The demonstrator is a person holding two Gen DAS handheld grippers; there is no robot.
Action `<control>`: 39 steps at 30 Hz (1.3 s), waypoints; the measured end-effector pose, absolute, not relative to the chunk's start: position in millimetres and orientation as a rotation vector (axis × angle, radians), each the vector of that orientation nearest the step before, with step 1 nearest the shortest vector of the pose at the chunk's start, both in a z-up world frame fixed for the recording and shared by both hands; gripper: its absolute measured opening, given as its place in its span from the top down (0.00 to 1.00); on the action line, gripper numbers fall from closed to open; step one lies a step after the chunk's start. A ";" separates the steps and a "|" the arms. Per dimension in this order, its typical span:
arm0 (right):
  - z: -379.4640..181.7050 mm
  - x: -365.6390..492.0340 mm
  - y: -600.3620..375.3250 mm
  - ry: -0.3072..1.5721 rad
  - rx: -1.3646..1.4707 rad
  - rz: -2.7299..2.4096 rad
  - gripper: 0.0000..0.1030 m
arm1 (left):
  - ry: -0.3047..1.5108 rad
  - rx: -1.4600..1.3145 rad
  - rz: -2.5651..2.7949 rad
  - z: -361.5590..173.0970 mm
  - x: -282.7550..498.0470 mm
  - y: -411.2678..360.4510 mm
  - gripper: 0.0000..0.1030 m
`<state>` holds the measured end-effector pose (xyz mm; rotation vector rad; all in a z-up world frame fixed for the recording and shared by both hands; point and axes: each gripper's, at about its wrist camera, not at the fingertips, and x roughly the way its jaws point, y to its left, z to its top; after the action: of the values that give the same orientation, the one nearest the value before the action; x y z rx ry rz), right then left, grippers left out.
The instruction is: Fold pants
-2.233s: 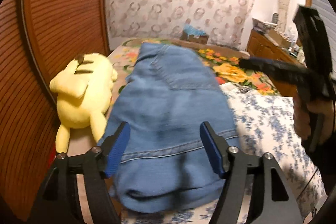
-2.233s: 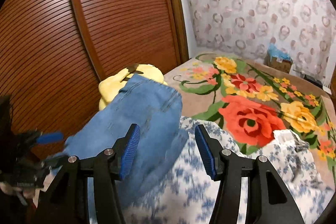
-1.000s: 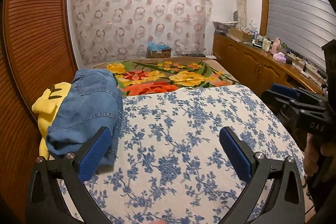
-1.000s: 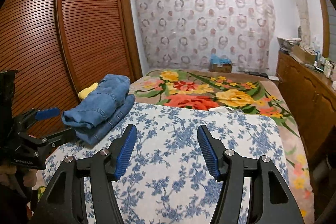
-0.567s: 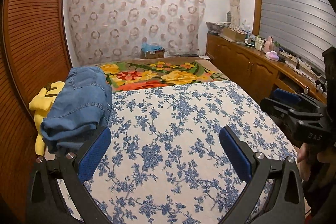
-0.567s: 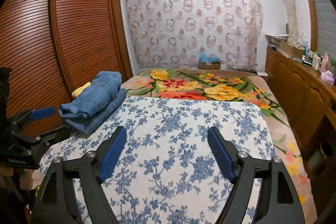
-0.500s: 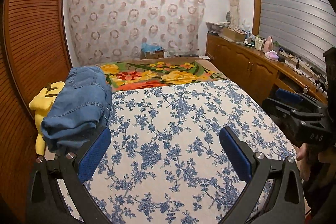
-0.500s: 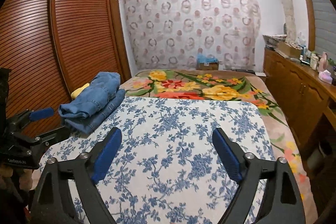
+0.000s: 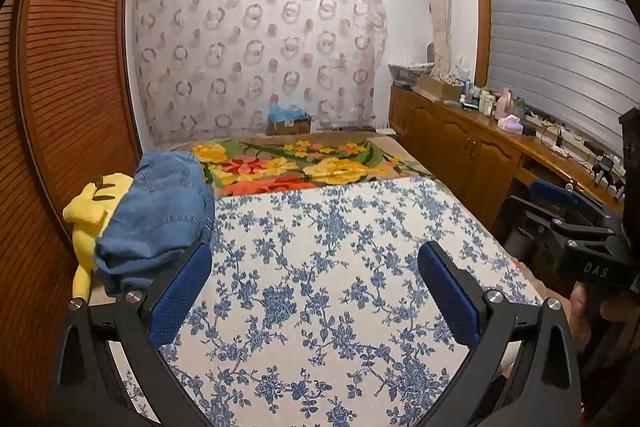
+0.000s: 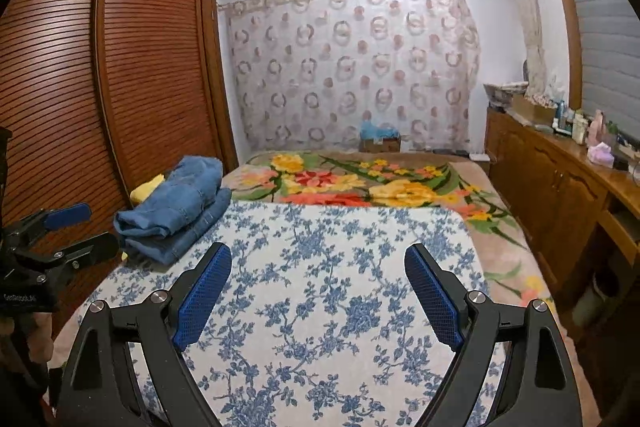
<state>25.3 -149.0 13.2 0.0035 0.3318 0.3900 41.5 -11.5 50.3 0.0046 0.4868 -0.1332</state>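
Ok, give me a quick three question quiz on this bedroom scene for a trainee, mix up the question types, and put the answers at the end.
1. True or false: the left gripper is clamped on the folded jeans.
2. Multiple choice: what lies against the far side of the jeans, next to the wooden wardrobe? A) a yellow plush toy B) a red pillow C) a black shoe
3. Fill in: the cover under the right gripper is white with a ______ flower print.

Key:
1. False. Both grippers stand open over the bedspread, nothing between the pads.
2. A
3. blue
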 end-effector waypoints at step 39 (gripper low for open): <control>13.6 -1.9 -157.3 0.253 0.004 0.390 0.13 | 0.422 -0.017 -0.077 76.9 15.4 13.4 0.00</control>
<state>-1.9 -157.3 13.6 0.0036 0.2533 0.3900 15.4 13.4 76.9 -0.0169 0.4224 -0.0770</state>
